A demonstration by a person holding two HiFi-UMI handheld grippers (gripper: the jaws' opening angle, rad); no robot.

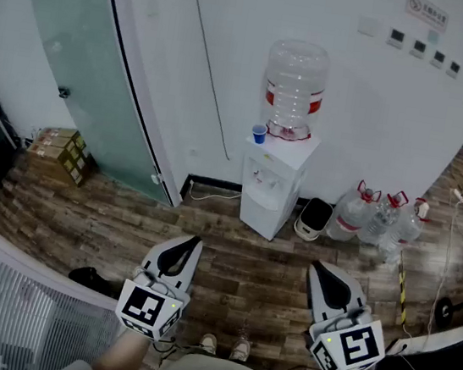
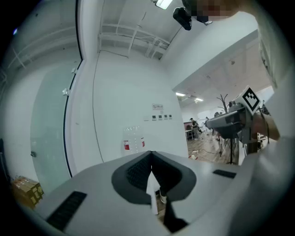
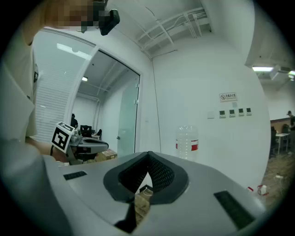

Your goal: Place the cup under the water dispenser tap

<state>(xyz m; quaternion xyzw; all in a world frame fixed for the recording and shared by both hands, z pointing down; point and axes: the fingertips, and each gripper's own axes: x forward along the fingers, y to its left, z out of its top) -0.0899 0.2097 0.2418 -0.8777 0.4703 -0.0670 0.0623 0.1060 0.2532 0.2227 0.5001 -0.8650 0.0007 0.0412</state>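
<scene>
Left hand-held gripper (image 1: 192, 244), closed, sits well apart from cup (image 1: 259, 133).

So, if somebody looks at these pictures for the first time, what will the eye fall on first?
Probably the white water dispenser in the middle of the head view, with a large clear bottle on top and a small blue cup standing beside that bottle. Next come the left gripper and the right gripper at the bottom of that view, both shut and empty, pointing toward the dispenser.
</scene>
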